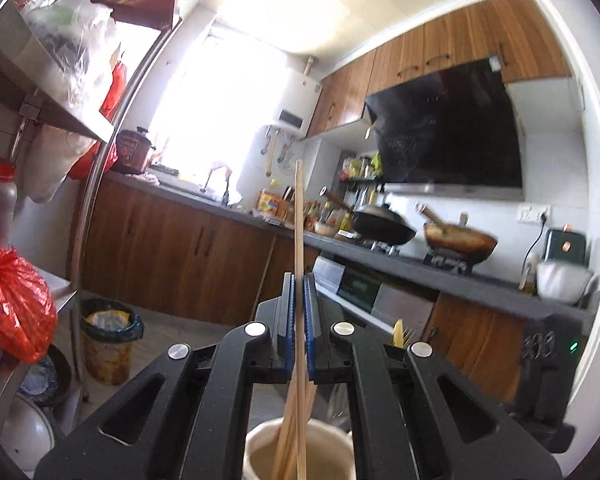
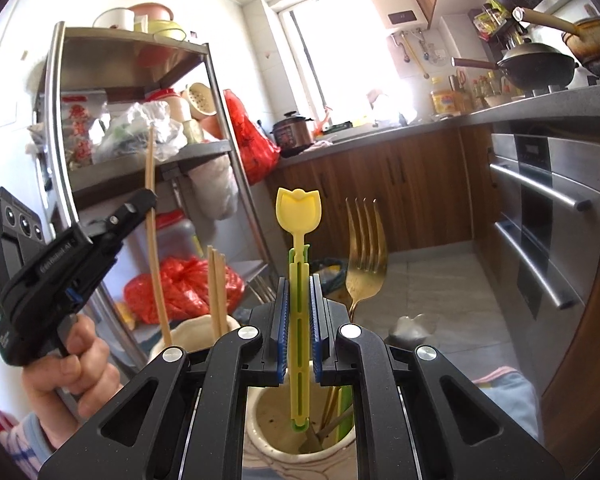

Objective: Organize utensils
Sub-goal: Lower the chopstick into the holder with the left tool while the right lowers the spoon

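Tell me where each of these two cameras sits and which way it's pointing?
Left wrist view: sits on the left gripper, looking along its shut fingers, which clamp one chopstick above a cream holder, toward the stove counter; only the gripper shows.
Right wrist view: sits on the right gripper, which clamps a yellow tulip-topped clip over a ceramic jar, facing the metal shelf and window; the person's left hand shows too.
Shared: the chopstick, the shelf, the black wok.

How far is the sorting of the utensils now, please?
Done: two chopsticks stand in one cream holder; a gold fork stands in another. In hand: left gripper holds one chopstick, right gripper a yellow tulip-topped utensil. Left: dropping both in.
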`<action>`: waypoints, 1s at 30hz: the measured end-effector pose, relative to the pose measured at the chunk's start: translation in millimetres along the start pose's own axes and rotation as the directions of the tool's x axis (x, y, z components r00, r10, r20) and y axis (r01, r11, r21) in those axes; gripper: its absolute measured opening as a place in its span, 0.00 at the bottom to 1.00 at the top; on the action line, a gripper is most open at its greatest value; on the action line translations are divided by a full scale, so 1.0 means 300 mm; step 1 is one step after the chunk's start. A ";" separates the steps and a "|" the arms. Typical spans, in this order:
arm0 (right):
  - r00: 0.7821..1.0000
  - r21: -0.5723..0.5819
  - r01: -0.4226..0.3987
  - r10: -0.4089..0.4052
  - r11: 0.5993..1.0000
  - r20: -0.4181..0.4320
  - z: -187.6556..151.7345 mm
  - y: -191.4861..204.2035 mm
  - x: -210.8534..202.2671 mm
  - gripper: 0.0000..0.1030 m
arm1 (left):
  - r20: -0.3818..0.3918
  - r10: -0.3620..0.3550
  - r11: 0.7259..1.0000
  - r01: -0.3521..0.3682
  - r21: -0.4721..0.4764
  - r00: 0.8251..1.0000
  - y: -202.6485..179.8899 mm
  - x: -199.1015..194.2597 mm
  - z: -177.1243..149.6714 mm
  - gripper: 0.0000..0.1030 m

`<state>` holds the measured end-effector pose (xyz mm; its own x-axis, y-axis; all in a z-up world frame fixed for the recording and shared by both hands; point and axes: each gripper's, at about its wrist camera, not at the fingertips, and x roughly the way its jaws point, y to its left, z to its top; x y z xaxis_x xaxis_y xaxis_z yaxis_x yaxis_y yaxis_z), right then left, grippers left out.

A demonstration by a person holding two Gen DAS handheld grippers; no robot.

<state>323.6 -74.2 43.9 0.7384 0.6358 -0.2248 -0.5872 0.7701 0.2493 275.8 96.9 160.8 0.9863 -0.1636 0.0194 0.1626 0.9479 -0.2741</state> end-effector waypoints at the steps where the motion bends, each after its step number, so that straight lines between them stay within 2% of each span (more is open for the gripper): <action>1: 1.000 -0.021 0.012 -0.012 1.000 -0.003 -0.009 0.011 0.005 0.10 | -0.016 0.001 1.000 -0.001 0.002 1.000 0.001 0.008 -0.016 0.04; 10: 0.999 -0.060 0.018 -0.020 0.998 -0.033 -0.068 0.031 0.026 0.10 | -0.109 0.009 1.000 -0.006 0.029 0.994 0.001 -0.015 -0.100 0.04; 30: 0.991 -0.118 0.060 -0.073 0.991 -0.112 -0.131 0.047 0.017 0.10 | -0.234 0.076 0.990 -0.045 0.136 0.969 -0.044 0.005 -0.162 0.04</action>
<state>305.8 -58.1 9.2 0.7376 0.5797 -0.3464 -0.5770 0.8075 0.1226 273.8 71.0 117.6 0.9622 -0.1507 -0.2268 0.1205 0.9825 -0.1417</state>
